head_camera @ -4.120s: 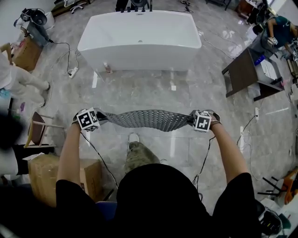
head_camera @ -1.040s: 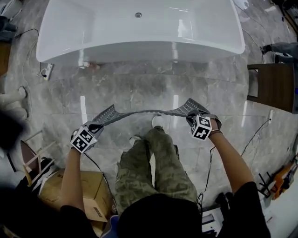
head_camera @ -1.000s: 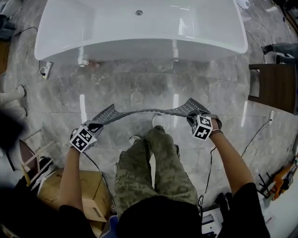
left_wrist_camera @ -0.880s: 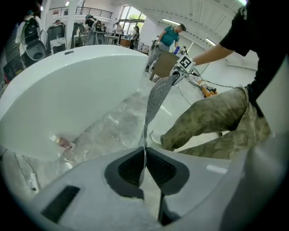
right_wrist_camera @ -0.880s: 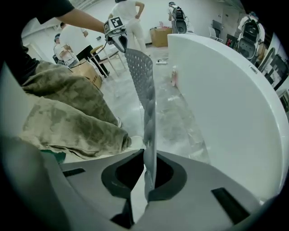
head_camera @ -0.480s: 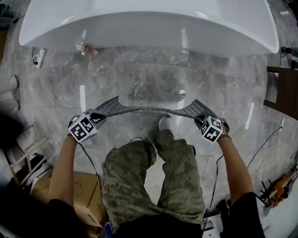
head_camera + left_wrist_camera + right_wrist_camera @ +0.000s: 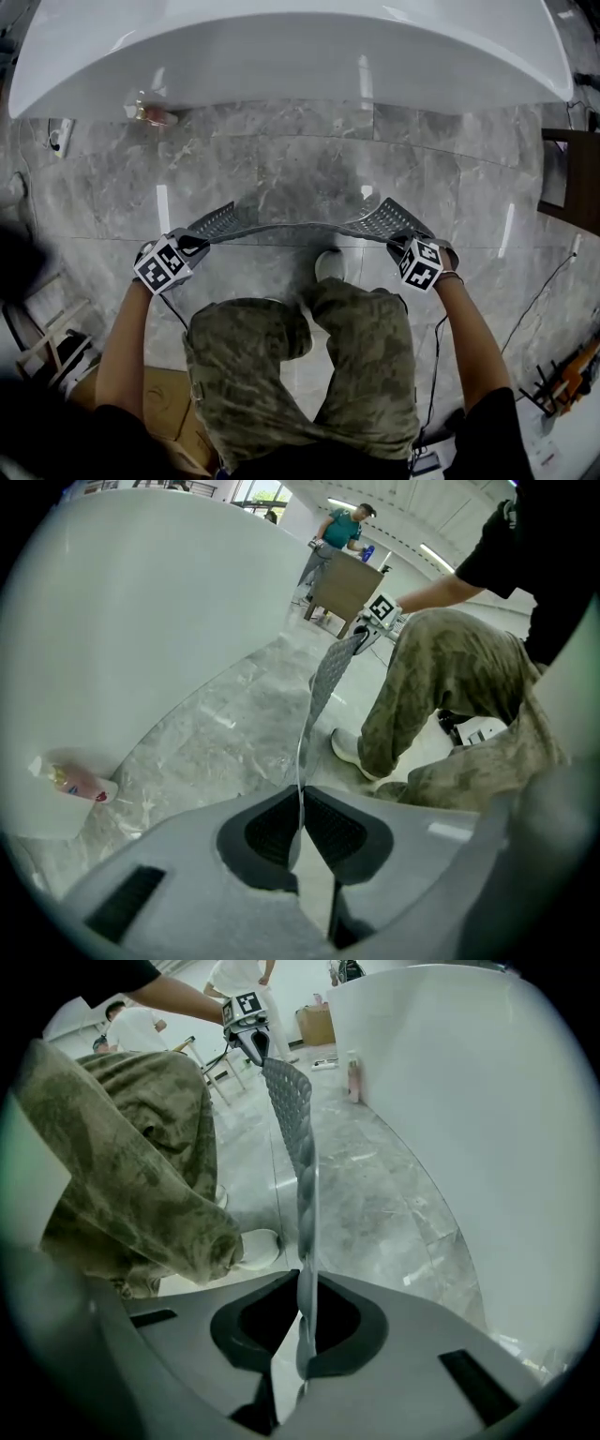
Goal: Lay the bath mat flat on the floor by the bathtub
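Jaws of the left gripper (image 7: 300, 829) and the right gripper (image 7: 305, 1321) each pinch one end of the grey perforated bath mat (image 7: 380, 218). The mat spans between them, clear of the marble floor (image 7: 300, 159), near the white bathtub (image 7: 281, 47).

The bath mat (image 7: 382, 217) is grey, with a regular dotted pattern. The bathtub (image 7: 281, 47) is glossy white. The floor (image 7: 281, 159) is grey veined marble. The trousers (image 7: 309, 375) are green camouflage.

Open floor (image 7: 300, 169) between bathtub (image 7: 281, 56) and the person's knees (image 7: 281, 328); small bottle (image 7: 155, 116) beneath the tub's left end.
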Demonstrator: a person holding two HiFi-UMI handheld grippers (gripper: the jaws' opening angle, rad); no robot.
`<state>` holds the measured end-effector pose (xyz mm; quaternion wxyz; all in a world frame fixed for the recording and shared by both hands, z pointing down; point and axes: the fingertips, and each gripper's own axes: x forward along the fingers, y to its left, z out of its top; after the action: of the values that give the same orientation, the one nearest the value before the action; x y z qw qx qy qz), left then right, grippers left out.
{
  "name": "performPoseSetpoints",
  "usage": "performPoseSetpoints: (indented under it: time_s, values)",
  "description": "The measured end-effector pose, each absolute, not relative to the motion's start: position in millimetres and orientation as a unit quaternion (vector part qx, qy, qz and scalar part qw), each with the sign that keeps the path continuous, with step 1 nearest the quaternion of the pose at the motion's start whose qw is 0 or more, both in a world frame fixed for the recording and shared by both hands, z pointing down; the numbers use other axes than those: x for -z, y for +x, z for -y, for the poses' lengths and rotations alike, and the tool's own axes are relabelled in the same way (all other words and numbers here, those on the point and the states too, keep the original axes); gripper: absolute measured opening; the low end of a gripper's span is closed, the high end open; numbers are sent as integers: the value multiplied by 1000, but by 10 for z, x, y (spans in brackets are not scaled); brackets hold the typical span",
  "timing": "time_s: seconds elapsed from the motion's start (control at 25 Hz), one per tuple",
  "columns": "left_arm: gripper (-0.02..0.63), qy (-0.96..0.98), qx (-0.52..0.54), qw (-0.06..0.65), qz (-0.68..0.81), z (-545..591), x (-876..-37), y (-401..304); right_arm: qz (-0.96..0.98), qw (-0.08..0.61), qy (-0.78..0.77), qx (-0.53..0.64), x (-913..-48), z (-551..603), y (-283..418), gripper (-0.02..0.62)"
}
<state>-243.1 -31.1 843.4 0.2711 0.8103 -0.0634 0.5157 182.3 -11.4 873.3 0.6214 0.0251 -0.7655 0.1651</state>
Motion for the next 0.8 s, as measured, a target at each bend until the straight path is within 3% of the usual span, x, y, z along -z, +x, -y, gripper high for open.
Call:
performPoseSetpoints:
  time_s: [0.24,0.64,0.8]
  values:
    - [31,828,-496,245,89,675,-8453,-2343,776,612,50,-145,-8829,414,1915,26]
    - [31,855,-426,157,249,1781,-8760,-2243,756,644,109,42,-9209,1363,1888,26]
    - [31,850,-423,133,285,2061,-9128,-2267,755,634,157,58,-9560,1707,1912,26]
